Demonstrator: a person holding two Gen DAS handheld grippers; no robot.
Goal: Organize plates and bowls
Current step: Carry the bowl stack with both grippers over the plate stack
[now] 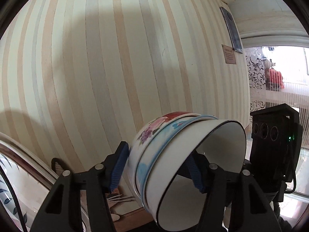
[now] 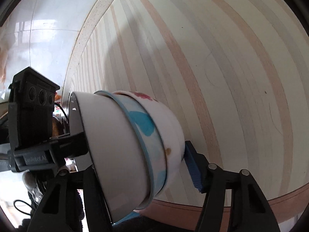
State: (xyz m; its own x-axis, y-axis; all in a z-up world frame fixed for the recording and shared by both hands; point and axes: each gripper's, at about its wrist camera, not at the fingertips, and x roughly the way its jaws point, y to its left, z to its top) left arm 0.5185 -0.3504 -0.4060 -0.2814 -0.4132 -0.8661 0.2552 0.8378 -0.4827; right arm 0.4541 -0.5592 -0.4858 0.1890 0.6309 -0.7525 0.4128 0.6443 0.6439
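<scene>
Bowls (image 1: 173, 154) nested three deep, tipped sideways, seemingly empty

Striped wallpaper (image 1: 115, 67), bright window (image 1: 280, 73) (patterned glass)

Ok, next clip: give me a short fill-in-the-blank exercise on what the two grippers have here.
1. The stack of bowls holds ____ bowls nested together.
2. The stack lies on its ____, not upright.
3. The middle bowl has a pattern in the colour ____.
4. The left gripper and the right gripper each clamp ____ stack.

Missing words: three; side; blue; the same
</scene>
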